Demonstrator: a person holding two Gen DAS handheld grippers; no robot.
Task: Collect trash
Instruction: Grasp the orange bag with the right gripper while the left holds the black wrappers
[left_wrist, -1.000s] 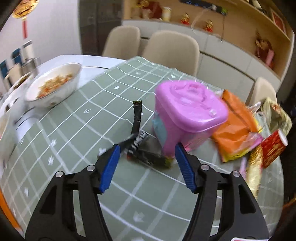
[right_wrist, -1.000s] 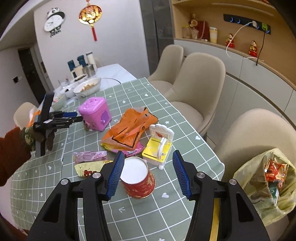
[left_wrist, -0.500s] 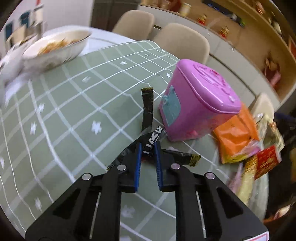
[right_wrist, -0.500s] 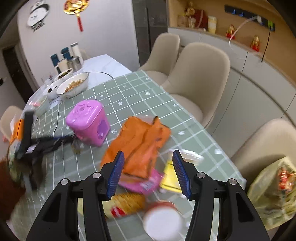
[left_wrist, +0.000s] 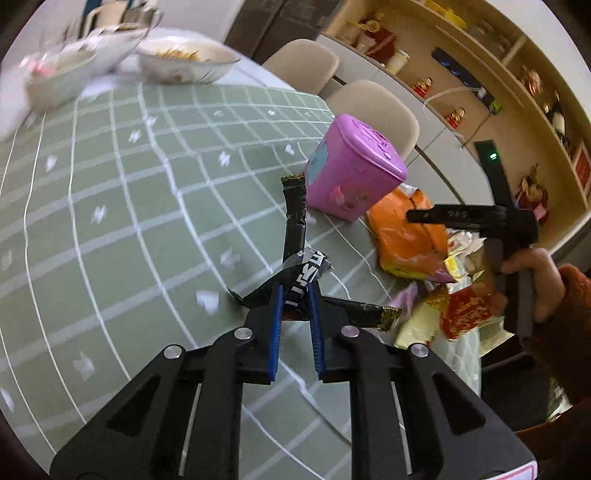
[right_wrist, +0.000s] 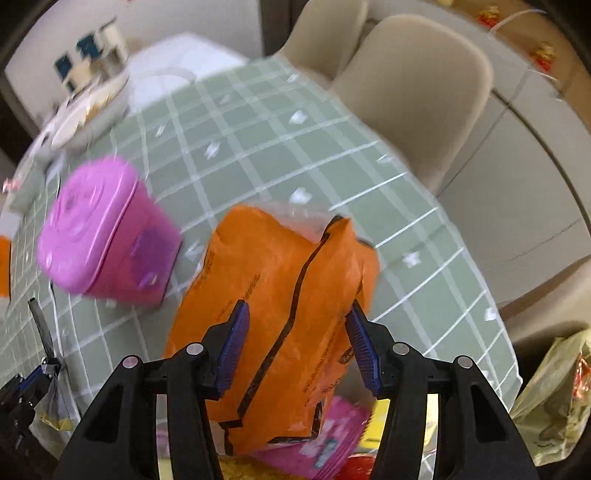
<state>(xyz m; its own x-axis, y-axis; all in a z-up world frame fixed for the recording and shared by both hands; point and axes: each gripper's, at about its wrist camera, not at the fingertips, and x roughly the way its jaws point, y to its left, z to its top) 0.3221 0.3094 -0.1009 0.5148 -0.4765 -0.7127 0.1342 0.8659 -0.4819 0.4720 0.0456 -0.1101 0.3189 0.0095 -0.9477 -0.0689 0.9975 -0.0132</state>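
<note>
Far left: white bowls (left_wrist: 184, 62) of food at the table's far end. Centre-left: the left gripper (left_wrist: 295, 295), its blue pads clamped on a crumpled black wrapper (left_wrist: 303, 277) whose long tail trails up across the green checked tablecloth (left_wrist: 129, 221). Centre: a pink lidded container (left_wrist: 351, 173) standing just beyond the wrapper's tip. Right of it: an orange snack bag (right_wrist: 280, 314) lying flat on a heap of wrappers near the table edge. Over it: the right gripper (right_wrist: 295, 347), jaws apart and straddling the bag without pressing it. Far right: a yellowish trash bag (right_wrist: 554, 406) beside the table.
</note>
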